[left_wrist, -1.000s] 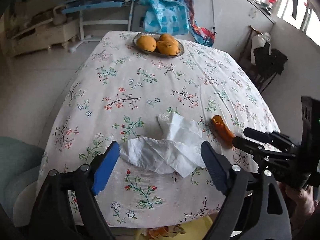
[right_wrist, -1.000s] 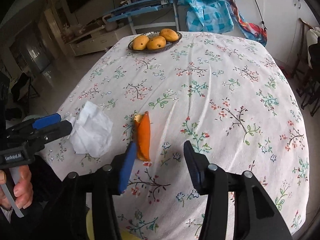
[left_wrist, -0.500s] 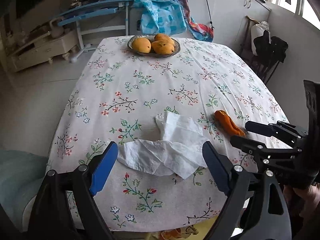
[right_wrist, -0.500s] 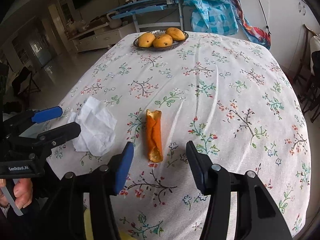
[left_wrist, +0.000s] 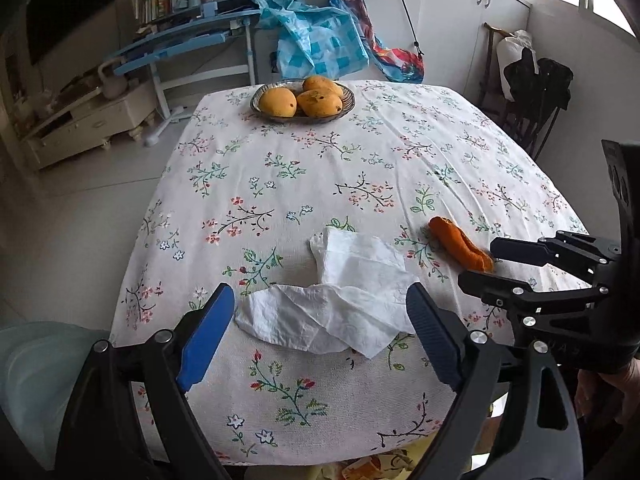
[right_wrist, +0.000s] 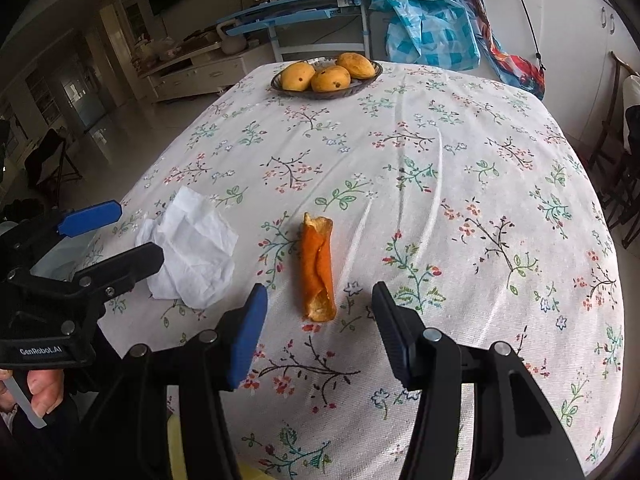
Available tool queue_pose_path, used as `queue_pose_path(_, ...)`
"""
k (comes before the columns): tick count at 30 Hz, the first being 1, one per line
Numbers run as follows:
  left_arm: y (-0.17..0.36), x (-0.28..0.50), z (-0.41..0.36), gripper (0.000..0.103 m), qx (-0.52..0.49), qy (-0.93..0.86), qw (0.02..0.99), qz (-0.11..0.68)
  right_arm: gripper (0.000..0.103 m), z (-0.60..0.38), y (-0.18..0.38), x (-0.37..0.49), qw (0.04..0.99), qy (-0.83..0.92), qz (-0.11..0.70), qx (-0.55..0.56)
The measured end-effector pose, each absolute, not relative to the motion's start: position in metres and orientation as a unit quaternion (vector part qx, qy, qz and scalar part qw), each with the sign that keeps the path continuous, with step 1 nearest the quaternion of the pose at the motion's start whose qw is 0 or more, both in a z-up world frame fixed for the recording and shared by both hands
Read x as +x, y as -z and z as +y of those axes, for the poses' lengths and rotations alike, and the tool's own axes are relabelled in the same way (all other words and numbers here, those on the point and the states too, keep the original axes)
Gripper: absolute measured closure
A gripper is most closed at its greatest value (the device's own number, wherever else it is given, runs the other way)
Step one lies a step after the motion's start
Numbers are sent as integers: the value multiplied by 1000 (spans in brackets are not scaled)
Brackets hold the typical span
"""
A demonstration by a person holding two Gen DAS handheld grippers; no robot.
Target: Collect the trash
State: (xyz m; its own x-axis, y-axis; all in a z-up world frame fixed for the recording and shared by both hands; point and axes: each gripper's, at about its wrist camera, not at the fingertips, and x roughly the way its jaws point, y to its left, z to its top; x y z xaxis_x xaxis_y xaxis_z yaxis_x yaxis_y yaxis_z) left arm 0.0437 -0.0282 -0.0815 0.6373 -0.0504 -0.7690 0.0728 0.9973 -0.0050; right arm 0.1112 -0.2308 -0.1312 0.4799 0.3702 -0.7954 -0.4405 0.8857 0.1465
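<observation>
While both grippers are hovering apart, orange peel [right_wrist: 319, 267] is lying lengthwise just ahead of right gripper [right_wrist: 318, 326], jaws spread, empty; crumpled tissue [left_wrist: 340, 304] beside peel, between left gripper's [left_wrist: 320, 330] wide-spread jaws.

Mangoes [right_wrist: 331, 76]: 3, in dish, upper centre of frame.
Dish [right_wrist: 280, 87]: 1.
Crumpled white tissue [right_wrist: 192, 248]: 1, left of centre.
Orange peel [right_wrist: 319, 266]: 1, centre.
Floral tablecloth [right_wrist: 460, 184]: 1.
Grippers: 2, left gripper [left_wrist: 320, 322], right gripper [right_wrist: 318, 314].
</observation>
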Motion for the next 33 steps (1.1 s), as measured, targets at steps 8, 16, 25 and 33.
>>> queue_pose_path(8, 82, 42, -32, 17, 22, 35, 904, 425, 50, -231, 131, 111, 859, -236, 452, -39)
queue_pose_path(16, 85, 43, -34, 17, 27, 35, 903, 428, 50, -230, 131, 111, 859, -235, 452, -39)
queue_pose_path(25, 92, 48, -40, 17, 31, 37, 898, 437, 50, -230, 131, 110, 860, -233, 451, -45)
queue_pose_path(33, 101, 54, -46, 33, 38, 50, 891, 450, 50, -222, 132, 108, 863, -225, 445, -78)
